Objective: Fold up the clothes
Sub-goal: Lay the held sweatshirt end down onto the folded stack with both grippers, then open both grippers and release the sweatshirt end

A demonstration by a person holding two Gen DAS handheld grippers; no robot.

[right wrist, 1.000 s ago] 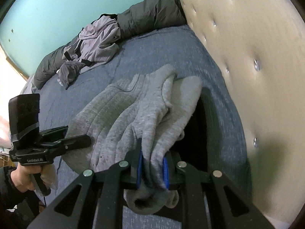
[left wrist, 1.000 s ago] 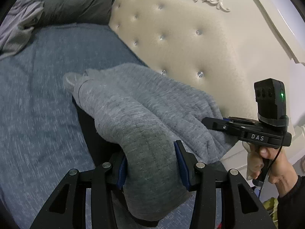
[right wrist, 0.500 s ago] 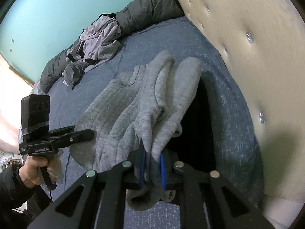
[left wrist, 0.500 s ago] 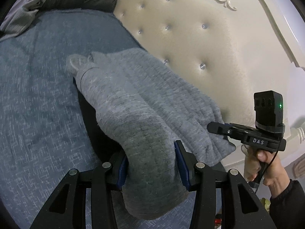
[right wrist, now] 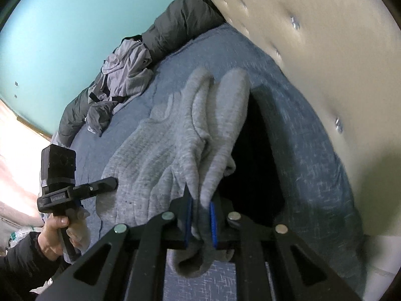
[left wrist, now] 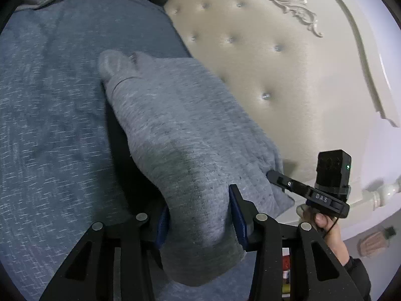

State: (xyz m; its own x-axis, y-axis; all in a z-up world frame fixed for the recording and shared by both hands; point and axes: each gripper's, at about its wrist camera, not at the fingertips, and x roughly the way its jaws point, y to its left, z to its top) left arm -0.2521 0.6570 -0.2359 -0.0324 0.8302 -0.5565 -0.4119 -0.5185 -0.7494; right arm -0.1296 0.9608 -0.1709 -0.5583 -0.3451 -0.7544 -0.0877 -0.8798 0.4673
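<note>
A grey knit sweater [left wrist: 180,125] hangs stretched between both grippers above the blue bed. My left gripper [left wrist: 200,215] is shut on a thick fold of its ribbed edge, which bulges out below the blue pads. In the right wrist view my right gripper [right wrist: 200,215] is shut on another bunched edge of the sweater [right wrist: 165,150], with cloth hanging below the pads. The far end of the sweater, with a sleeve, trails onto the bed. Each view shows the other gripper held by a hand: the right gripper [left wrist: 273,176] and the left gripper [right wrist: 112,181].
The blue bedspread [left wrist: 50,115] lies under the sweater. A cream tufted headboard [left wrist: 250,50] rises close on the right. Crumpled grey clothes [right wrist: 125,75] and a dark quilt [right wrist: 180,25] lie at the far side by a teal wall [right wrist: 75,25].
Both grippers have lifted and drawn back with the sweater, so more of it hangs off the bed. The grips have not changed.
</note>
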